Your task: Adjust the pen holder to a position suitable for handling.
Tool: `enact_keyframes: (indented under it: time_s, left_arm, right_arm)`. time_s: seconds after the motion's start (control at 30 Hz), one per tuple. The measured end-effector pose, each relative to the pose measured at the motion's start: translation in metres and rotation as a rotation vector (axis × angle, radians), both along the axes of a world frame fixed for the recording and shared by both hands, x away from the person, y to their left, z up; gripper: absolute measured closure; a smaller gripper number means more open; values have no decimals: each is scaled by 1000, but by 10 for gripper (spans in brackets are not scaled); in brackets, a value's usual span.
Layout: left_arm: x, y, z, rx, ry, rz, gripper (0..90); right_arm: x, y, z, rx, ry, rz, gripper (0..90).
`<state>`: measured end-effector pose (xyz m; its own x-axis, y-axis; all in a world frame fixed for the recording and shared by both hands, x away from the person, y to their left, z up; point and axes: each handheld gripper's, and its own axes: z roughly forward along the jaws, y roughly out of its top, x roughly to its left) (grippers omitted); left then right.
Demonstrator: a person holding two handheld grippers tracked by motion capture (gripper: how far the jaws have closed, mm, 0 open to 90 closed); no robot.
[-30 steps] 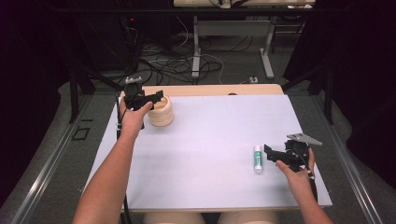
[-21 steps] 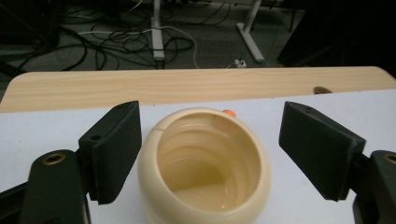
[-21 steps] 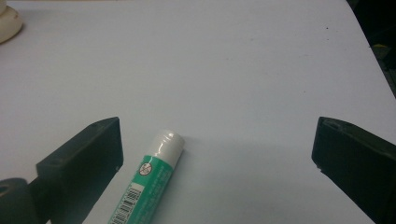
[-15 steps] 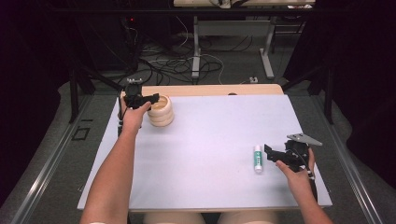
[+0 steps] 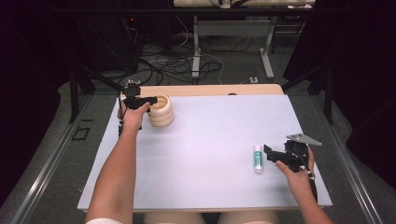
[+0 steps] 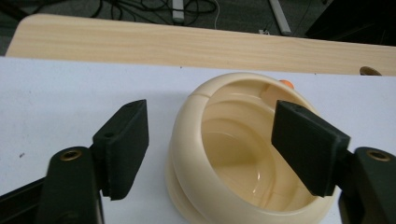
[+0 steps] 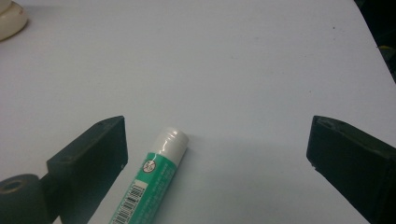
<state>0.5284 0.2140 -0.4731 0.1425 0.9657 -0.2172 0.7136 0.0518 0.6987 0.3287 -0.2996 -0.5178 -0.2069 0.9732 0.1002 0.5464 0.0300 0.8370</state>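
left tool (image 5: 148, 100) sits at the rim of the cream ridged bowl (image 5: 161, 111), far left of the white-covered table (image 5: 210, 135); its jaws have just been closing, whether the rim lies between them cannot be told. right tool (image 5: 268, 151) rests near right, jaws spread, just beside the green-and-white tube (image 5: 258, 158).

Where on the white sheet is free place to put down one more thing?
The widest bare patch is the sheet's middle, between the cream container at far left and the green tube at near right. The far right corner is also bare. It is crowded around the container, where the left gripper straddles its wall, and beside the tube, by the right gripper.
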Motion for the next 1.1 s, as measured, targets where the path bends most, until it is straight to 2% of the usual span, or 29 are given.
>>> enact_keyframes:
  time_s: [0.13,0.33,0.53,0.8,1.03,1.1]
  left_arm:
    - [0,2,-2,-40,33,30,350]
    - [2,2,-4,-63,76,45,449]
    - [2,2,-6,-76,99,53,496]
    - [3,0,-9,-68,115,63,548]
    - [3,4,-8,-76,132,86,648]
    - [2,3,-8,-80,133,93,652]
  right_arm:
    - [0,0,-1,1,1,-3,58]
    - [1,-1,-1,-2,-1,2,65]
    - [1,-1,-1,-3,-7,1,69]
    - [0,0,0,-3,1,9,74]
    - [0,0,0,-3,1,15,81]
    - [0,0,0,-1,0,14,82]
